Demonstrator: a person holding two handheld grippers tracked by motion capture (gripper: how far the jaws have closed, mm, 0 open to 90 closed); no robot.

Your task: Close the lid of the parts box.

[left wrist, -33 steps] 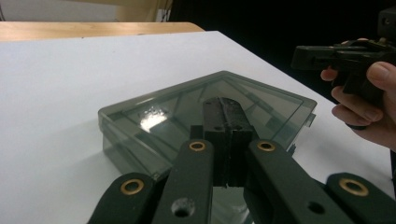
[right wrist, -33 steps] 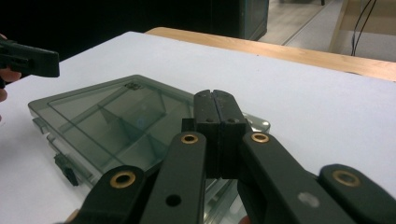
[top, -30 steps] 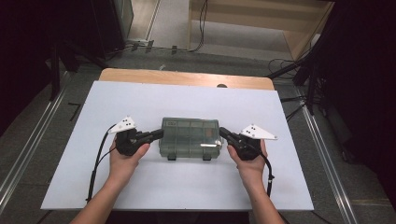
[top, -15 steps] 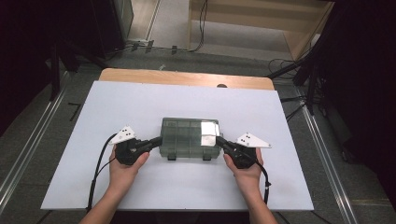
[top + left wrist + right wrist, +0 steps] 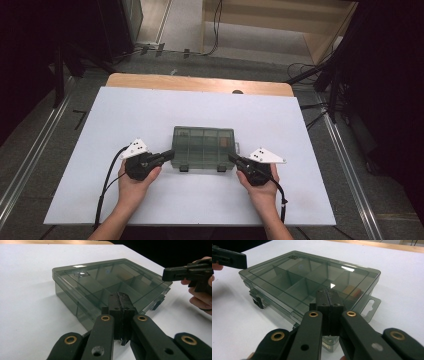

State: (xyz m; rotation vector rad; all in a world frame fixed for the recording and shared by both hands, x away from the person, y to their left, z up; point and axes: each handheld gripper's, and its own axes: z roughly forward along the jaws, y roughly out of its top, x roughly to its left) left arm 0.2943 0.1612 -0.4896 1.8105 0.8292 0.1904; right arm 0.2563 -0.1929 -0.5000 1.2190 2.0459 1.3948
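I find the lidded compartment box (image 5: 203,146) flat at mid-desk (image 5: 150,110), latches facing me. My left hand-held gripper (image 5: 170,154) and right hand-held gripper (image 5: 232,157) sit at its near corners, jaws closed on nothing. To work the latches (image 5: 182,168) cleanly, I judge both tips should approach low and evenly so the box does not slide.

A white board (image 5: 150,115) covers a wooden table (image 5: 200,82) whose far edge shows. Grey floor (image 5: 45,150) surrounds it, with black cables (image 5: 216,30) beyond and metal rails (image 5: 30,160) at the left side.
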